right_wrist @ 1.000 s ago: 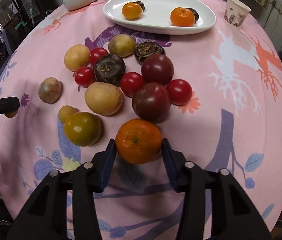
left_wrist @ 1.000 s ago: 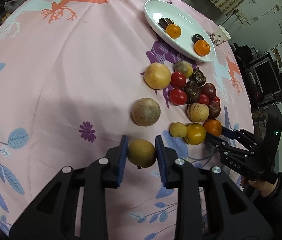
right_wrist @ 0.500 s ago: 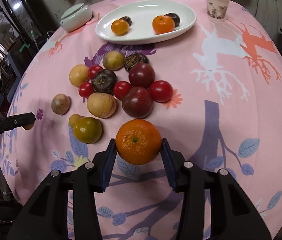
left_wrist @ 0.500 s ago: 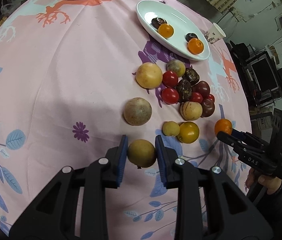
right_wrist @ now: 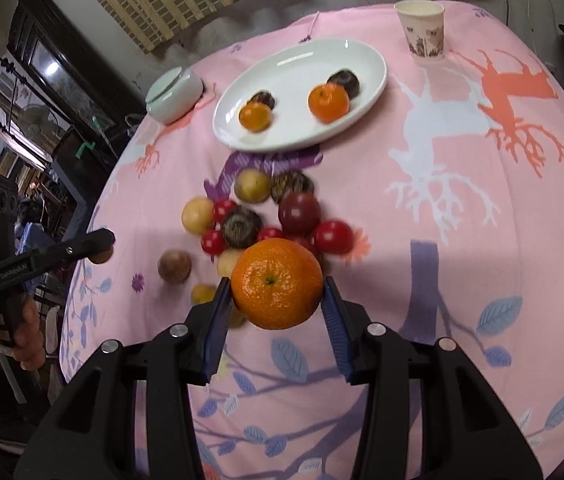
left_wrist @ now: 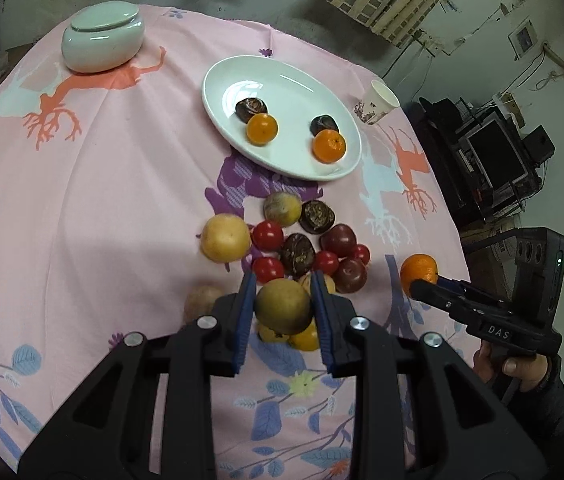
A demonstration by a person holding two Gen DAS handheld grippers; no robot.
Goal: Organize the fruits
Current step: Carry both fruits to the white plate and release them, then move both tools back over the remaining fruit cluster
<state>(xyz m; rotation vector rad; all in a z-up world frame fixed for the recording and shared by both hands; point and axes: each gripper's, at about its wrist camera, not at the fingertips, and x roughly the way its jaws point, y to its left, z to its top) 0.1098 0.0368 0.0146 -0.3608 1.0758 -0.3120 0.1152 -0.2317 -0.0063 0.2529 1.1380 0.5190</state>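
- Left gripper (left_wrist: 283, 307) is clamping a yellow-brown round fruit (left_wrist: 283, 306) between both blue pads, jaws narrowed to the fruit's width, holding it above the tablecloth (left_wrist: 122, 208) over the near edge of the fruit pile (left_wrist: 302, 244).
- Right gripper (right_wrist: 276, 294) is squeezing a mandarin (right_wrist: 277, 283), stem end facing the camera, jaws spread wider to fit it, lifted clear of the cloth on the pile's right side.
- White oval plate (left_wrist: 282, 80) is sitting at the far side, carrying two small oranges (left_wrist: 262, 129) and two dark wrinkled fruits (left_wrist: 251, 107).
- Loose pile just near of the plate is holding red cherry tomatoes (left_wrist: 267, 236), dark plums (left_wrist: 338, 240), a pale yellow fruit (left_wrist: 225, 237), more dark wrinkled ones.
- One brownish fruit (right_wrist: 174, 265) is lying alone left of the pile.
- Paper cup (right_wrist: 421, 28) is standing far right of the plate; lidded white ceramic jar (left_wrist: 102, 36) far left.
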